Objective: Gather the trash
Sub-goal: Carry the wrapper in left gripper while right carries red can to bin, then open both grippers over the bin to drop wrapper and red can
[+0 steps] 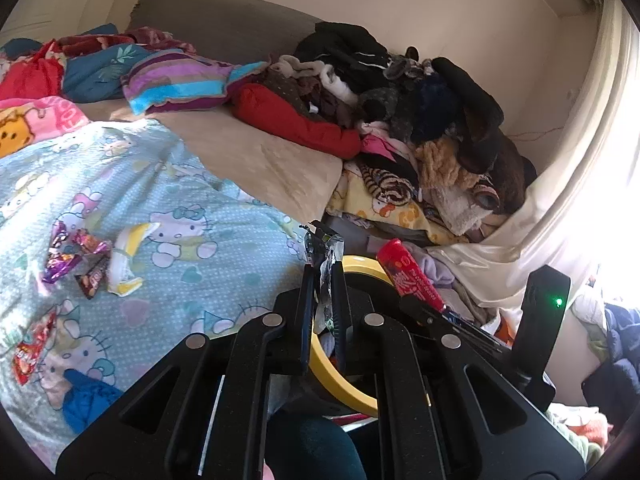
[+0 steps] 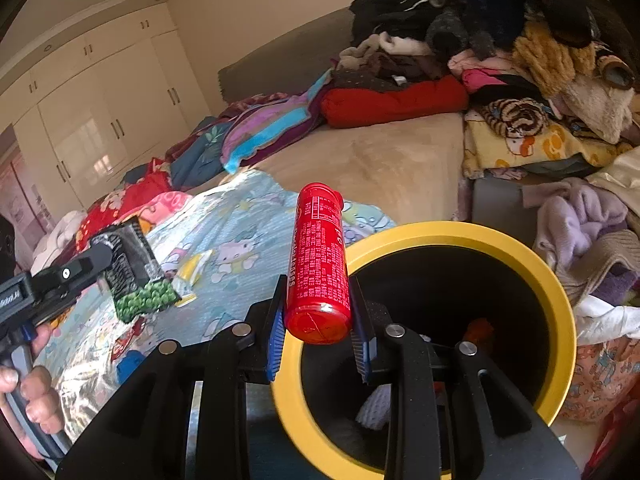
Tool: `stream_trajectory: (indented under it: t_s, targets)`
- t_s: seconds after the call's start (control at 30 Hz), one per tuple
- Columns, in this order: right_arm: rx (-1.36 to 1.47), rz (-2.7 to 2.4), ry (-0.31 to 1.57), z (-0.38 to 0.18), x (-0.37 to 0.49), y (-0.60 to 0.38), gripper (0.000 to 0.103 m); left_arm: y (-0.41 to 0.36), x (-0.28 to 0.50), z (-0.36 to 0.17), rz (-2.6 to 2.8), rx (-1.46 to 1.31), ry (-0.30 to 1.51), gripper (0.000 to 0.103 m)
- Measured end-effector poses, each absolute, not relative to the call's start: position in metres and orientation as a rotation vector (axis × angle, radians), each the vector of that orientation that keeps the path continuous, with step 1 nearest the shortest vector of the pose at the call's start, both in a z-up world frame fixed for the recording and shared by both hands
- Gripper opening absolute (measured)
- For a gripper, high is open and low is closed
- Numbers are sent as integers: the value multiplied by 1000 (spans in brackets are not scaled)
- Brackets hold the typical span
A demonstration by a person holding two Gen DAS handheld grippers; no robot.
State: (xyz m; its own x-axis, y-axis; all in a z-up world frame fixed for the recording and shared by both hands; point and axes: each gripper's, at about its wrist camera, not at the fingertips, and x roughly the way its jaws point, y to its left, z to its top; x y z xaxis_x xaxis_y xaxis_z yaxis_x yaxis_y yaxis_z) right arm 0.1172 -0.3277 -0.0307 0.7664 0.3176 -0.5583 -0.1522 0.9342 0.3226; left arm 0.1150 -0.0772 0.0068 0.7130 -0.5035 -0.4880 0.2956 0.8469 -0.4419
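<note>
Lower right, bin (image 2: 560, 280): I see a round yellow rim, dark inside.
Right gripper (image 2: 320, 320): clamped on glossy red tube (image 2: 318, 256).
Left gripper (image 1: 324, 280): pinching crinkly pea wrapper (image 1: 326, 250).

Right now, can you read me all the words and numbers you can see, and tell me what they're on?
No text here can be read for sure.
Red tube in the right gripper: rows of white print, too small to read.
Green pea packet in the left gripper: small print, blurred.
Red wrapper on the bed sheet: white letters, too blurred.
Brown wrapper: letters too small.
</note>
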Motion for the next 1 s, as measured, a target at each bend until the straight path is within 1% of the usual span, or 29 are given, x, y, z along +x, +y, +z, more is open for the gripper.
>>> stream_trajectory:
  t_s: [1.0]
  targets:
    - [333, 113, 656, -48, 122, -392, 27, -154, 122, -20, -573, -251, 700, 5]
